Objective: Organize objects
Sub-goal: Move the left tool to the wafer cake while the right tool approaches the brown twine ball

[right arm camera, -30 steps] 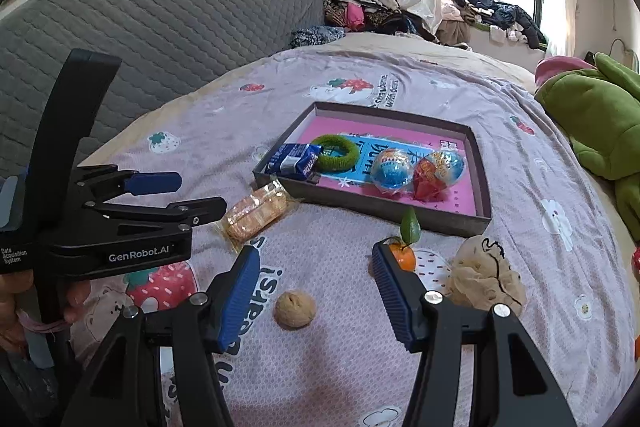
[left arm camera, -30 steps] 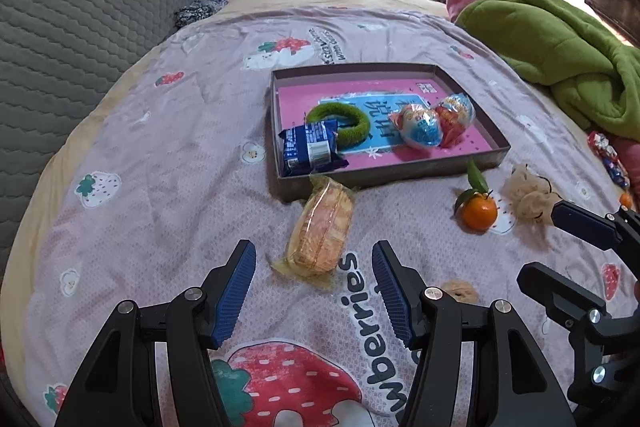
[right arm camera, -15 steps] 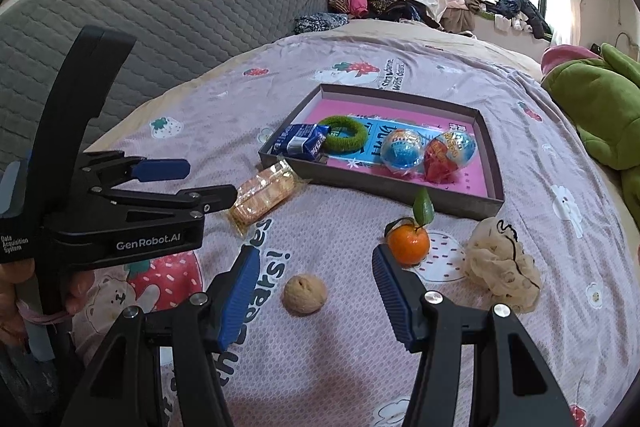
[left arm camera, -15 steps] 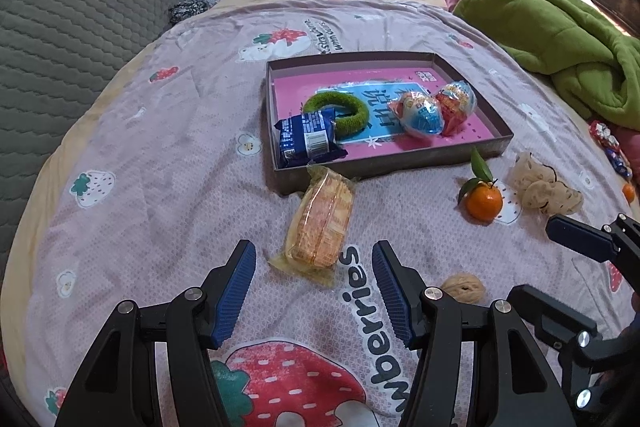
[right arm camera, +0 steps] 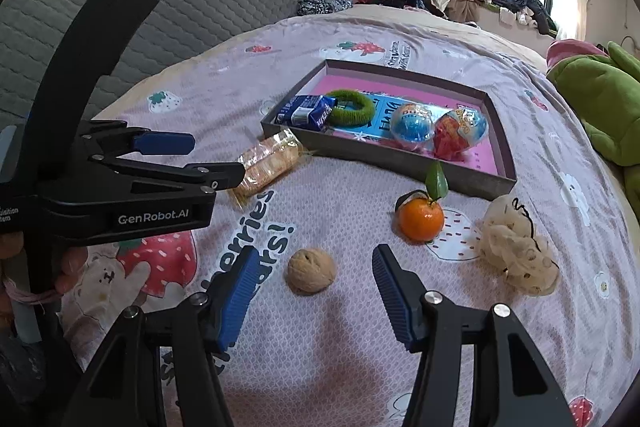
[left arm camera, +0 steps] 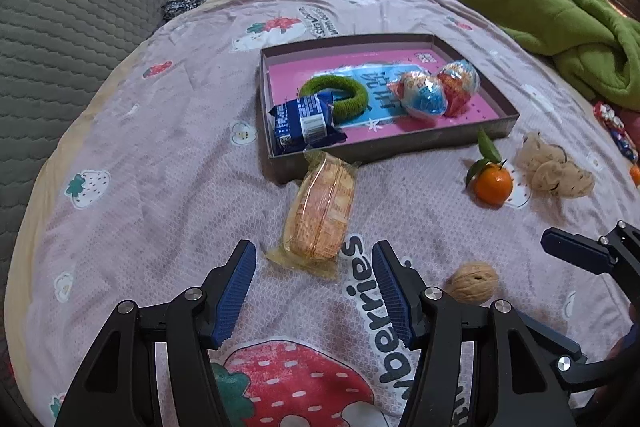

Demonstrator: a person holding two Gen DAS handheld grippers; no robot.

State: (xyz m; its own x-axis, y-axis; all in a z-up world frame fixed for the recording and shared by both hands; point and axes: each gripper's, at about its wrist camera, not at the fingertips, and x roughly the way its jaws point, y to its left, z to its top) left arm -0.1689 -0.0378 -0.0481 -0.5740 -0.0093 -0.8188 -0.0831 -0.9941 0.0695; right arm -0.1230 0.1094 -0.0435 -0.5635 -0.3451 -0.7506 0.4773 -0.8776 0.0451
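The walnut [right arm camera: 311, 270] lies on the strawberry-print bedspread [right arm camera: 344, 347], between and just ahead of my right gripper [right arm camera: 314, 277] jaws. The jaws stand wide apart, untouching, nothing gripped; the gripper is angled downward. The walnut is round, tan and wrinkled. My left gripper [left arm camera: 314, 273] is likewise spread and empty, angled down at the cracker packet [left arm camera: 322, 209] at its 12 o'clock. From the walnut, the tangerine [right arm camera: 421, 218] sits at 1 o'clock, the tray [right arm camera: 400, 163] beyond it at 12 o'clock.
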